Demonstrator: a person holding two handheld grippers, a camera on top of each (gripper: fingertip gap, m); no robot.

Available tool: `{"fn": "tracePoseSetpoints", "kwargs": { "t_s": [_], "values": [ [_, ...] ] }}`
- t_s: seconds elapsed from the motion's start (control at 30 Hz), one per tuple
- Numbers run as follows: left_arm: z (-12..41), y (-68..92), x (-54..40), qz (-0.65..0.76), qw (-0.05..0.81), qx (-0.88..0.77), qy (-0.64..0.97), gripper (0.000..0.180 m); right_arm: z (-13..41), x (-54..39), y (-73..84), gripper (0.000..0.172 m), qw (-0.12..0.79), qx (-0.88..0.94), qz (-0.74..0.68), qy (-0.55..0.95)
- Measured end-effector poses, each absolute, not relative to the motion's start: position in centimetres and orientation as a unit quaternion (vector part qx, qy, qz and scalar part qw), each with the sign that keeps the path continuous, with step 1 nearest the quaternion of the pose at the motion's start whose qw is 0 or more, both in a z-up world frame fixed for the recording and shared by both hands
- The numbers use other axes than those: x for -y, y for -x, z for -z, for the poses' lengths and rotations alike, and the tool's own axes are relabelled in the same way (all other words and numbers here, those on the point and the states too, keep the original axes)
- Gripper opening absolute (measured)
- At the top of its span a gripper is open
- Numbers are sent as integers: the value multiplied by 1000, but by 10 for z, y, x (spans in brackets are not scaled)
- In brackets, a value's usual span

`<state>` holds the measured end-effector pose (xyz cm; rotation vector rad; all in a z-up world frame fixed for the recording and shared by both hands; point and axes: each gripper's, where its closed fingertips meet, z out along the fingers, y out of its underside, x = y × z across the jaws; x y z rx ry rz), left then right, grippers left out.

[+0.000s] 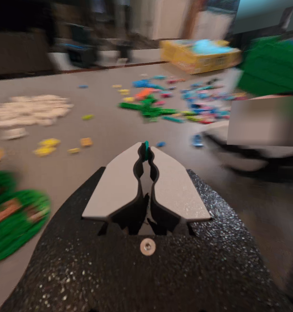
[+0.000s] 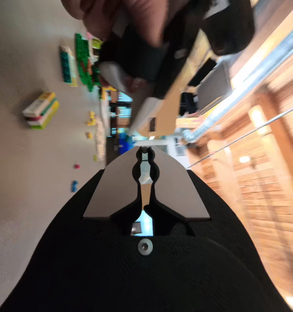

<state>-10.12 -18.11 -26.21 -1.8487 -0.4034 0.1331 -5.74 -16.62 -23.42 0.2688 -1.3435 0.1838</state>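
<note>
**Two grippers, each pinching a tiny piece**

On the far left of the grey table (image 1: 108, 168) sits a round green toy-brick plate with brown patches (image 1: 15, 219). Past it lie a heap of white bricks (image 1: 29, 109) and a few small yellow bricks (image 1: 48, 145). In the middle, the left gripper (image 1: 145, 150) has its jaws pressed on a thin teal plastic piece (image 1: 146, 152), which stands on edge between the tips, above the table. Farther right is a blurry pile of green, blue and pink bricks (image 1: 184, 104), and behind it a yellow cardboard box (image 1: 198, 55).

The right wrist view is turned sideways and blurry. Small stacked boxes (image 2: 41, 110) sit on the left. The right gripper (image 2: 144, 150) is lifted up, its jaws nearly together, pinching a small dark round piece (image 2: 144, 149) at the very tips. Above it a person's hand (image 2: 117, 25) holds the other gripper.
</note>
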Motion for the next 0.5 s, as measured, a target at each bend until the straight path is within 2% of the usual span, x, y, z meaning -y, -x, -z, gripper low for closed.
{"fn": "tracePoseSetpoints", "kwargs": {
  "t_s": [0.03,0.07,0.1,0.23,0.43,0.5],
  "values": [
    [259,109,189,-22,609,203,767,3,226,167,52,4,784,601,-71,-139],
    [244,102,190,87,653,229,717,3,222,167,49,4,784,601,-86,-129],
    [240,103,192,103,663,237,703,3,223,165,50,4,774,615,-110,-106],
    [232,82,179,27,663,143,734,4,243,158,65,4,732,662,-151,-59],
    [205,96,192,-119,737,110,656,4,239,130,88,5,656,713,-240,64],
    [196,101,195,-157,760,102,623,4,242,124,106,5,593,752,-270,97]
  ]
}}
